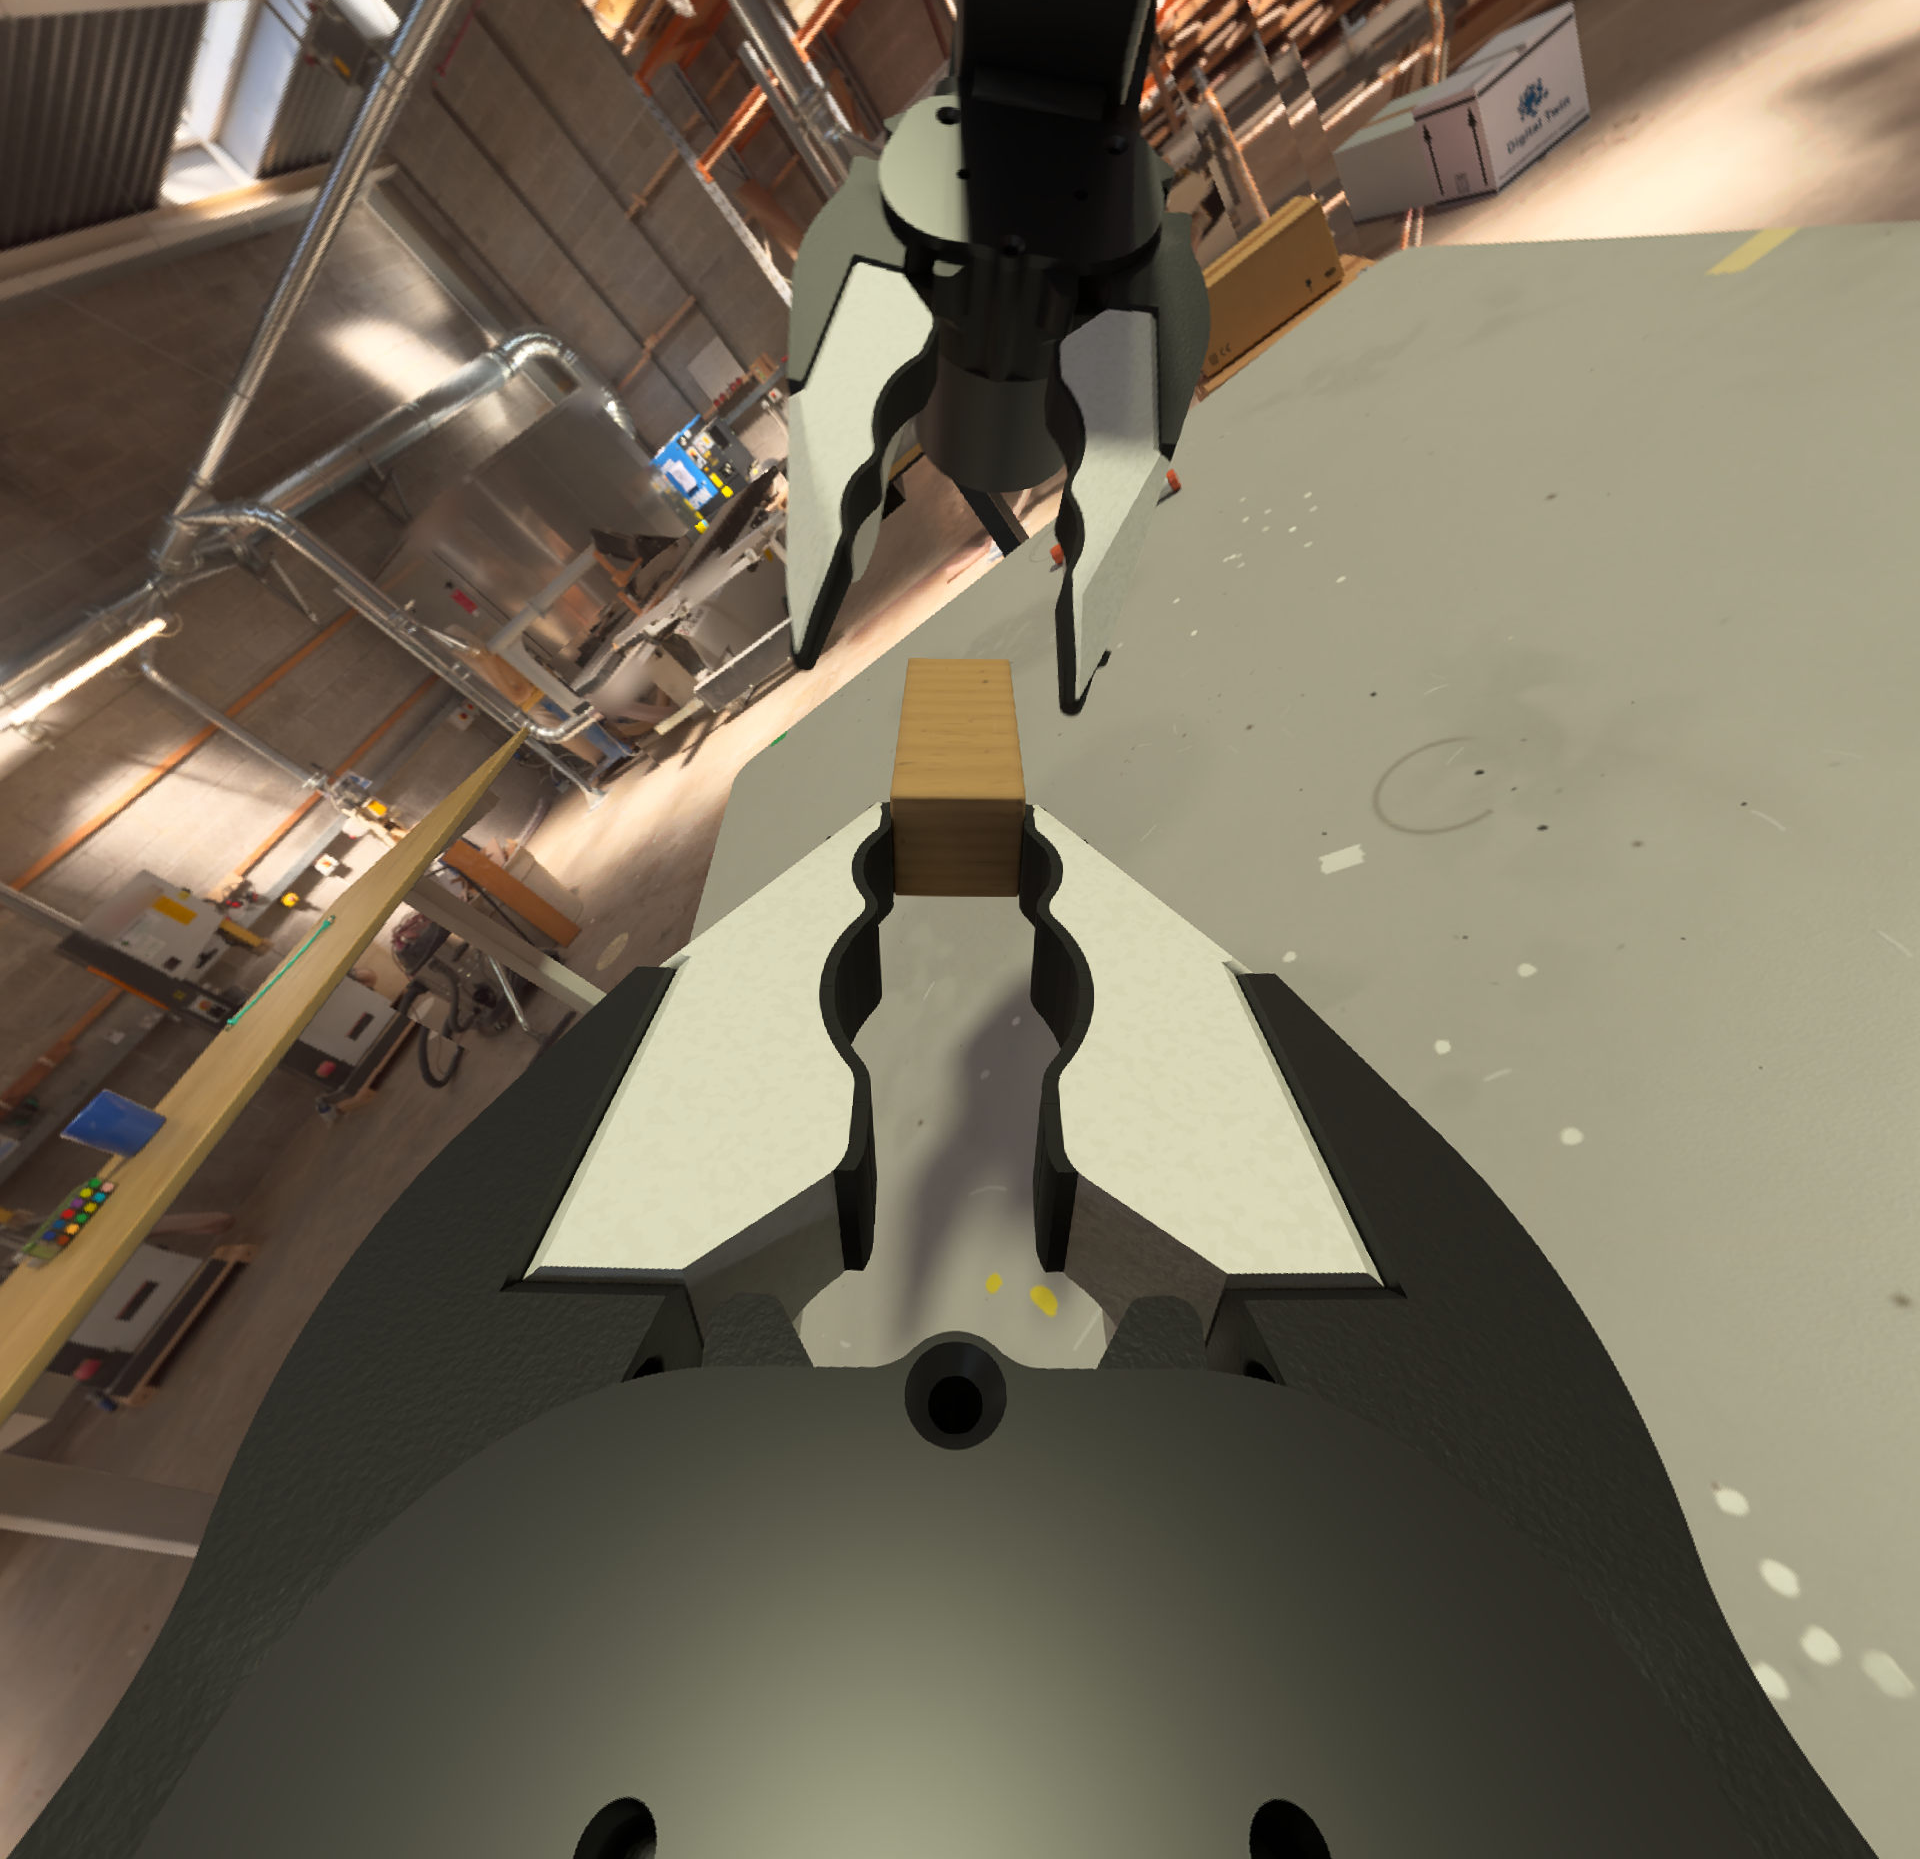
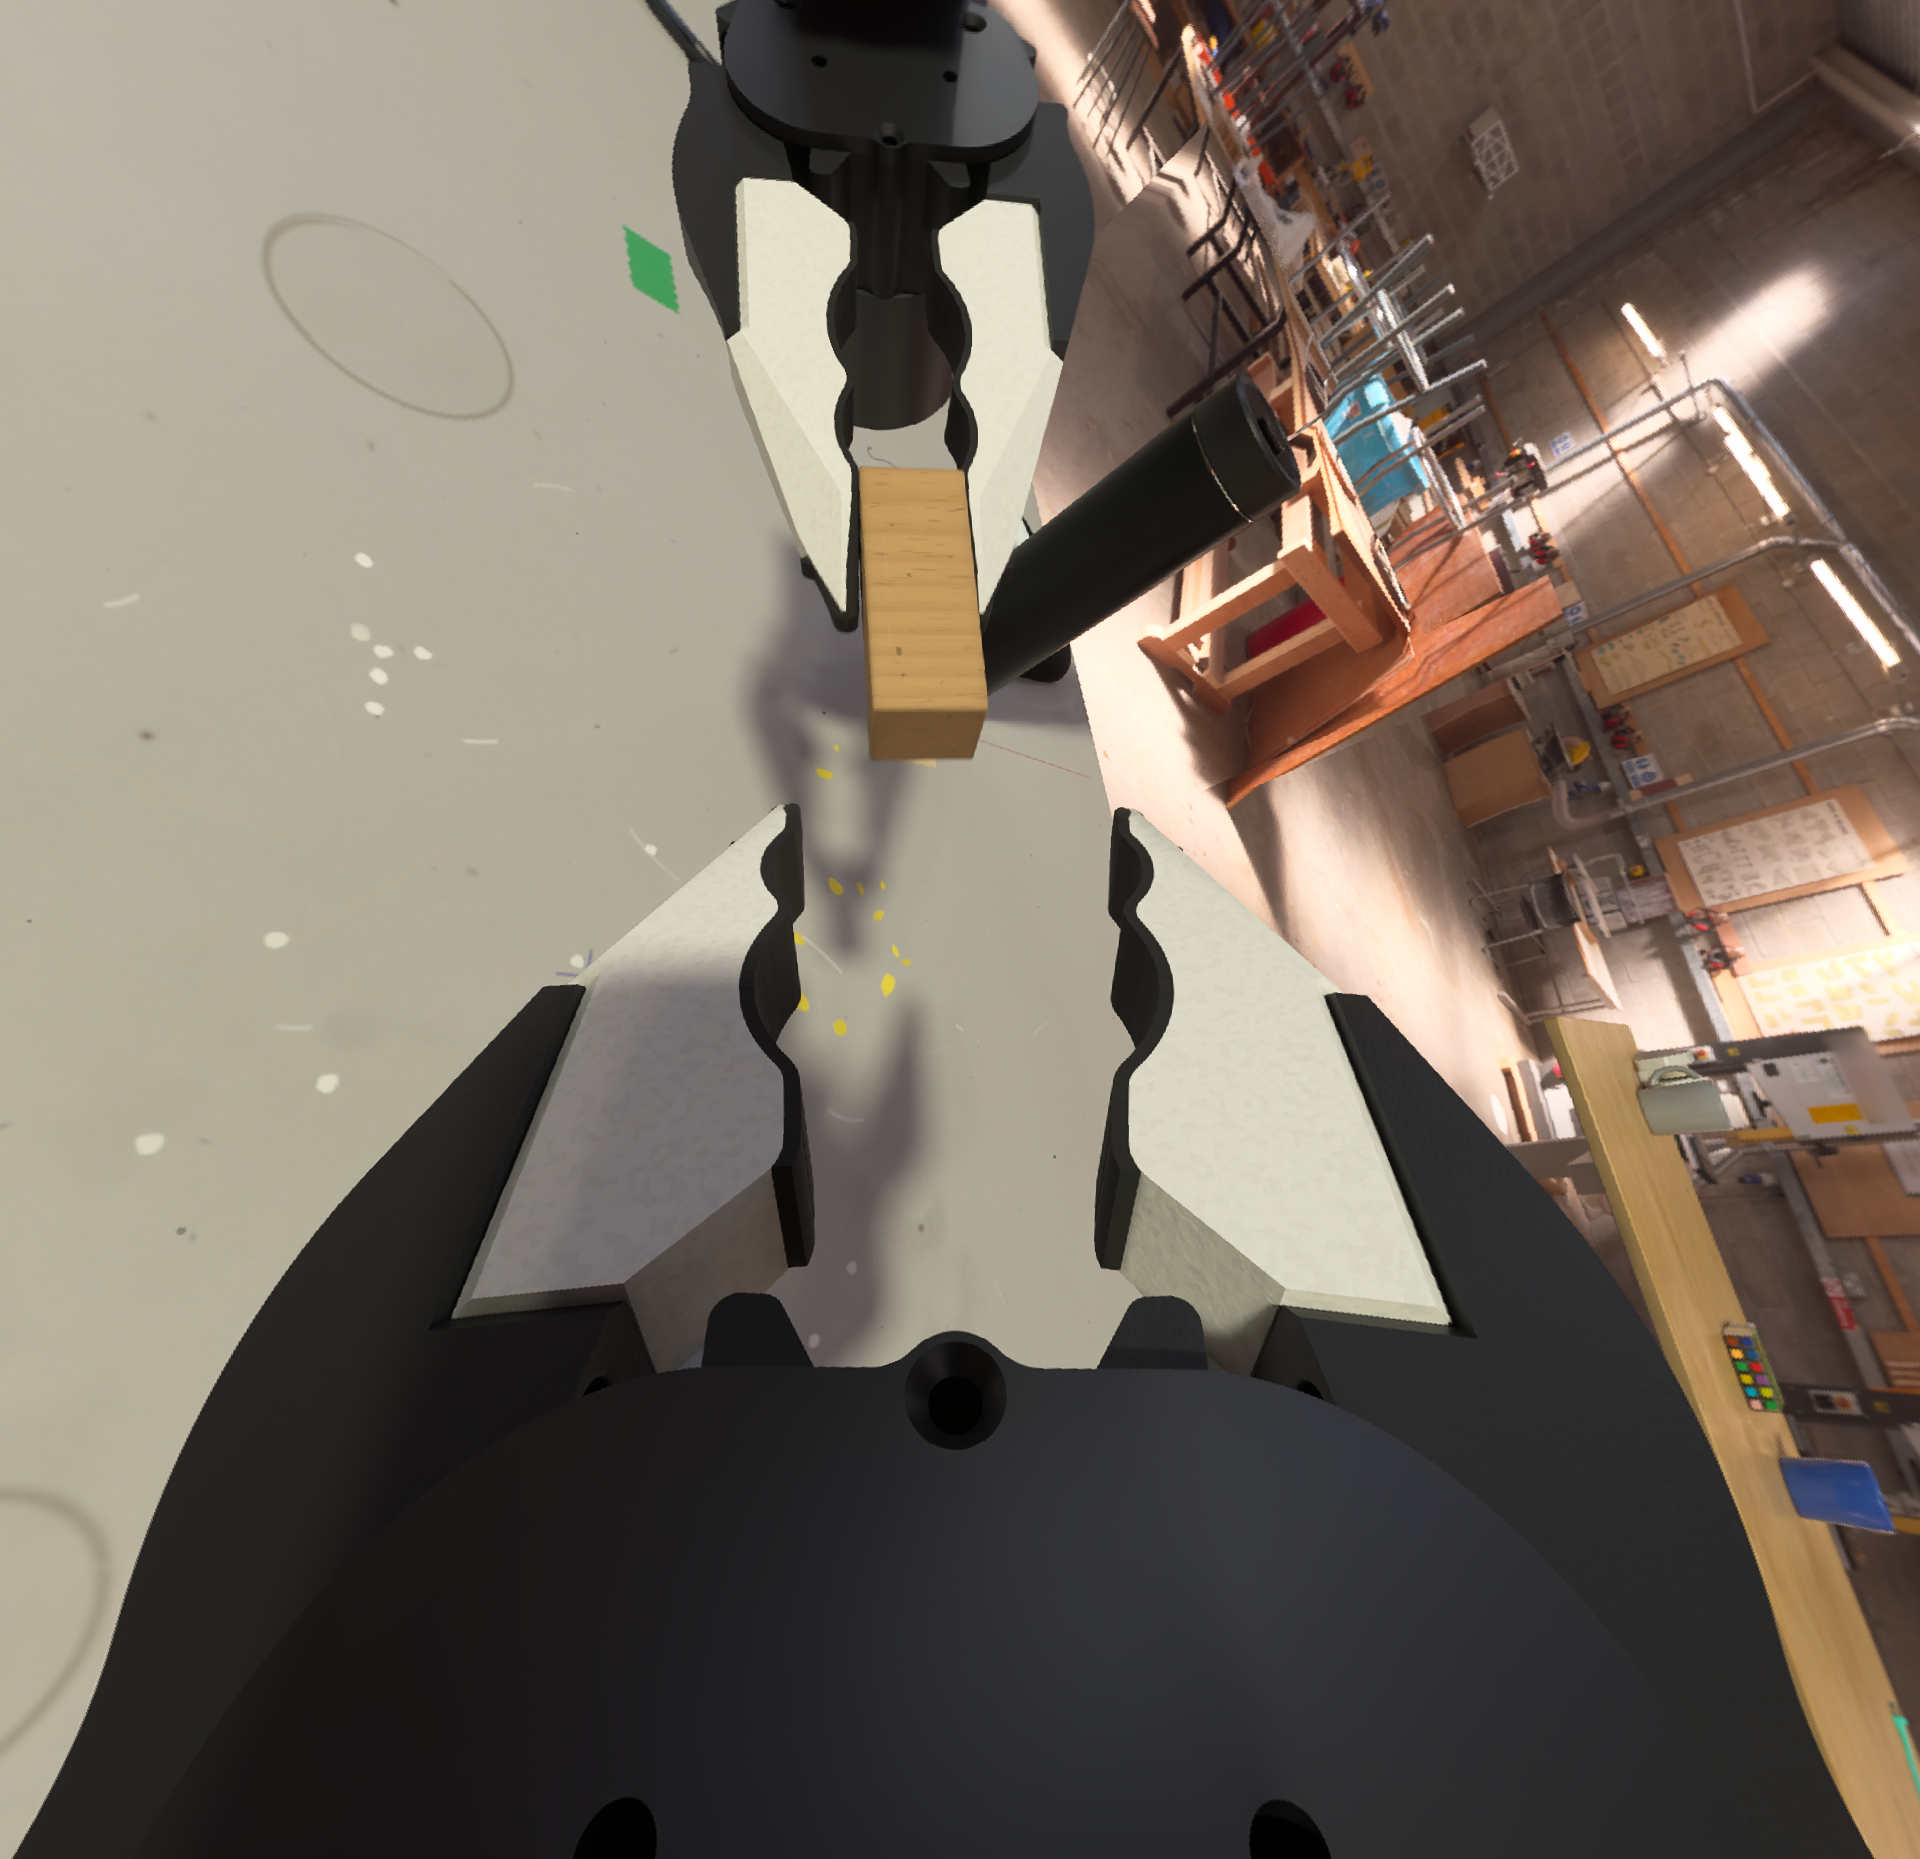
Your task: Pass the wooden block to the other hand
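Above the grey tabletop [image 1: 1558, 562], the left gripper [image 1: 958, 822] clamps one end of the wooden block [image 1: 956, 770] between its fingers [image 1: 1049, 853]; facing it, the right gripper [image 2: 951, 822] is spread wide, just short of the block's free end.

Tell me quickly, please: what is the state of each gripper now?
Left gripper: closed on the wooden block, held at one end.
Right gripper: open, holding nothing; the block's free end is just ahead of its fingertips.

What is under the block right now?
The block is held off the table by the left gripper; beneath it only shadow and yellow specks show. The patch directly below is covered.
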`<move>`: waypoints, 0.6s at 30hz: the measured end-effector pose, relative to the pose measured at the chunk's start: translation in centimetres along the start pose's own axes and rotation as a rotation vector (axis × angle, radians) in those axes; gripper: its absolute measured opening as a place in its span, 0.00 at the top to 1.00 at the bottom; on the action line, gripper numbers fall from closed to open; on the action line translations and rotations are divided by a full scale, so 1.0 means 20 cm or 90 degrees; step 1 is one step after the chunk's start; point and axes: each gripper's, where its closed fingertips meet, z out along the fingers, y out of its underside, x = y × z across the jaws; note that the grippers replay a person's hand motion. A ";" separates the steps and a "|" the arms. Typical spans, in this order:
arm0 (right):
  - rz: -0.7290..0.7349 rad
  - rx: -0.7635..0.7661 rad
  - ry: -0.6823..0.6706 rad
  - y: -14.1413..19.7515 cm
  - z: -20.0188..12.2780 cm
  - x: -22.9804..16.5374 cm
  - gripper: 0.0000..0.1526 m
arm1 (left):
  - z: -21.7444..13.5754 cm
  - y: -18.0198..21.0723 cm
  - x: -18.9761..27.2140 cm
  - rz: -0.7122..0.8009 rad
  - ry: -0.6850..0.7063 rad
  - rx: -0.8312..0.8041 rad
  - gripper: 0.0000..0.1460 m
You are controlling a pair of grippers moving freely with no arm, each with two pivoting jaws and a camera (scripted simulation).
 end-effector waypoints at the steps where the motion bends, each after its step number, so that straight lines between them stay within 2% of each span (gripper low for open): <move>1: -0.007 -0.005 -0.002 0.00 0.01 -0.01 0.60 | 0.02 -0.01 0.01 0.008 0.004 -0.002 0.84; 3: -0.031 -0.017 -0.005 -0.02 0.03 -0.04 0.63 | 0.05 -0.04 0.04 0.018 0.012 0.007 0.84; 9: -0.078 -0.030 -0.003 -0.04 0.06 -0.07 0.83 | 0.08 -0.05 0.05 0.036 0.006 0.008 0.84; 18: -0.105 -0.069 0.029 0.03 0.11 -0.04 0.84 | 0.08 0.04 0.02 0.074 -0.029 -0.040 0.84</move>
